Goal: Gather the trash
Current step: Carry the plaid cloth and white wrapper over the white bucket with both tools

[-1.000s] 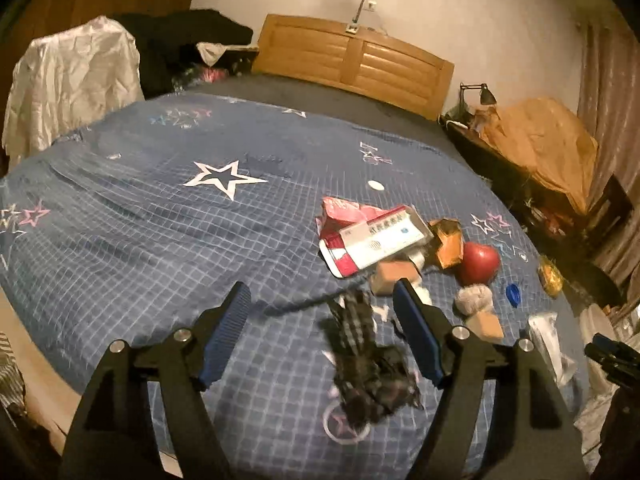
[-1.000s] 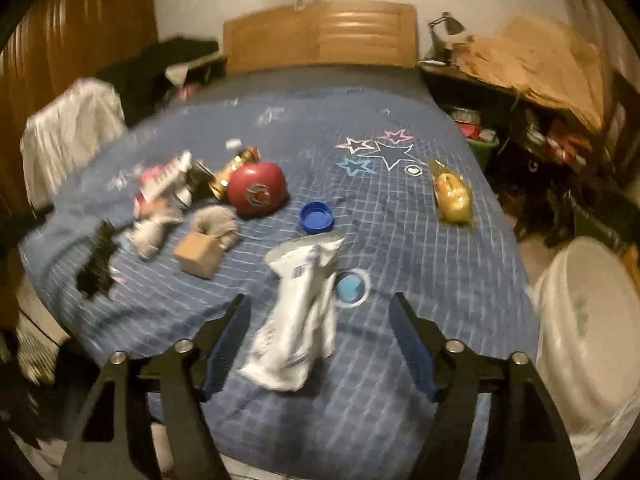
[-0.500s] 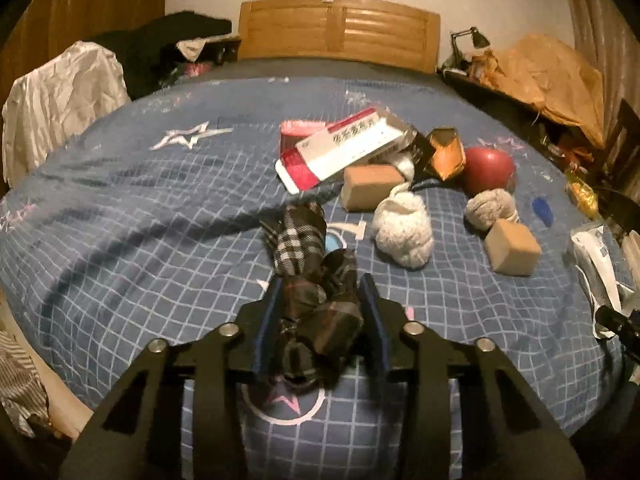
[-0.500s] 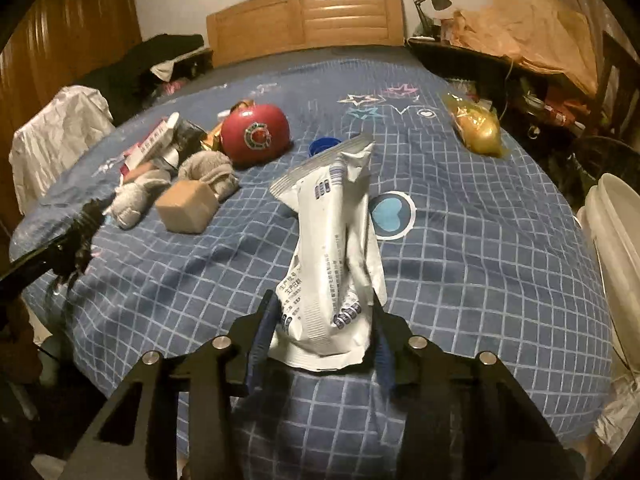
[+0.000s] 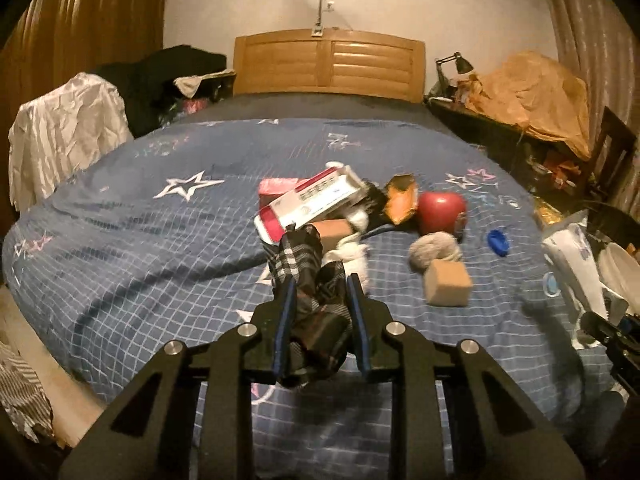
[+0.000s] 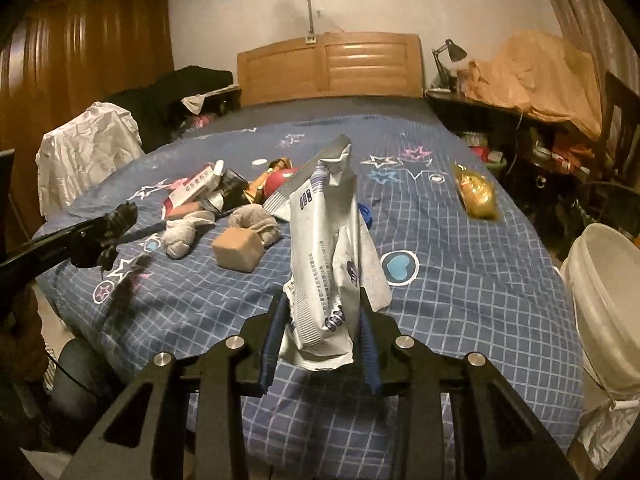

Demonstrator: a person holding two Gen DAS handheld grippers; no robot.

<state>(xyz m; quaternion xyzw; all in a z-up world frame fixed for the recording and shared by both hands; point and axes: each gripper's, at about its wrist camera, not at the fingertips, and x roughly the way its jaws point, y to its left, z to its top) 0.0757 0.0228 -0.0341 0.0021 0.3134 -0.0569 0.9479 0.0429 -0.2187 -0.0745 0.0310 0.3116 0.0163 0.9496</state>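
Right wrist: bucket beside bed edge

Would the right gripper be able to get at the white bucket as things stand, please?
Probably yes. The white bucket stands beside the bed, open-topped, with nothing between it and the right gripper, whose jaws are closing on the white pouch.

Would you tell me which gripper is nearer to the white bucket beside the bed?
Right. The right gripper, closing on a white wrapper, is close beside the white bucket at the bed's edge. The left gripper, closing on a dark plaid wrapper, sits farther across the bed.
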